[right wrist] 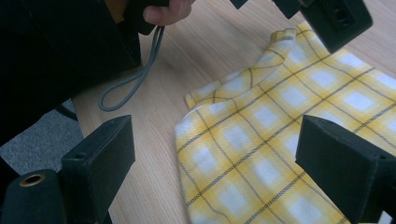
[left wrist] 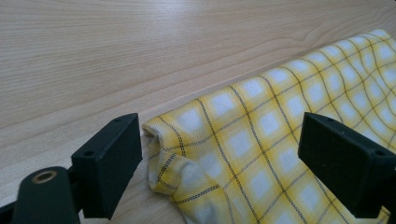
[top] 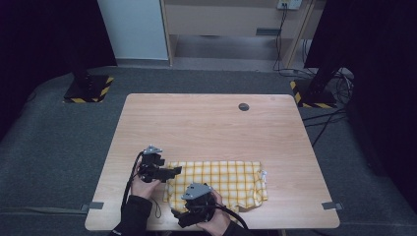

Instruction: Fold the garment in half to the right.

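Observation:
A yellow checked cloth [top: 223, 179] lies folded into a strip on the near half of the wooden table [top: 206, 128]. My left gripper [top: 173, 171] is at the cloth's left end, pointing right. In the left gripper view its jaws stand open [left wrist: 222, 128] on either side of a folded corner of the cloth [left wrist: 261, 154], without pressing it. My right gripper [top: 181, 216] hovers at the cloth's near-left corner by the table's front edge. It is open [right wrist: 215, 130] over that corner of the cloth [right wrist: 261, 135], and the left gripper [right wrist: 336, 18] shows beyond it.
A small dark round disc [top: 243, 106] sits at the table's far side. Two stands with yellow-and-black striped bases [top: 88, 89] [top: 314, 93] are on the floor behind the table, with cables at the right. A grey cord loop [right wrist: 130, 79] hangs from the left hand.

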`<act>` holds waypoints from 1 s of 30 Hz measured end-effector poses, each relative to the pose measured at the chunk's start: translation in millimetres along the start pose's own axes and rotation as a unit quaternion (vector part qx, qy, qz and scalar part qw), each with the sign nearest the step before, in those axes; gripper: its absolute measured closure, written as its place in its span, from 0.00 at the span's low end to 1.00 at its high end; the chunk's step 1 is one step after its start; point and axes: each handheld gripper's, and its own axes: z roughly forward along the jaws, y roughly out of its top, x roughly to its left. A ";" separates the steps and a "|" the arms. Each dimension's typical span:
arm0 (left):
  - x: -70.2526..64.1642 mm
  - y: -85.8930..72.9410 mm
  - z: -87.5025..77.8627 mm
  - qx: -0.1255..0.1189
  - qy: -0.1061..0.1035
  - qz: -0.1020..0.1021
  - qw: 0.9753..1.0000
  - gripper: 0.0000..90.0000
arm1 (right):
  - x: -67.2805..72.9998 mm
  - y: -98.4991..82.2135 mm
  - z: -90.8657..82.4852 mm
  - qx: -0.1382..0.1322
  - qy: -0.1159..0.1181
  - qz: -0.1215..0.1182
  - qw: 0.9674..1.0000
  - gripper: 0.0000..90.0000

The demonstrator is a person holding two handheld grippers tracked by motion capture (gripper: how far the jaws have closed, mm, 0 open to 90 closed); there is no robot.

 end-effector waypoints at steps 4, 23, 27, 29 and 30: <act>0.8 -0.1 0.7 -0.001 -0.002 -0.002 1.000 0.14 | 2.0 0.6 3.6 0.002 0.001 0.001 1.000 0.13; 3.1 -2.2 10.1 0.010 -0.004 -0.008 1.000 0.15 | 11.9 5.7 21.0 0.004 0.007 0.000 1.000 0.14; 5.2 -2.5 12.1 0.013 -0.003 -0.009 1.000 0.16 | 14.9 5.8 25.4 0.009 0.006 -0.001 1.000 0.14; 6.4 -2.5 13.1 0.014 -0.003 -0.011 1.000 0.17 | 15.6 5.6 27.8 0.010 0.003 -0.002 1.000 0.14; 7.1 -2.6 13.5 0.015 -0.003 -0.011 1.000 0.17 | 16.1 5.6 28.9 0.011 0.004 0.000 1.000 0.14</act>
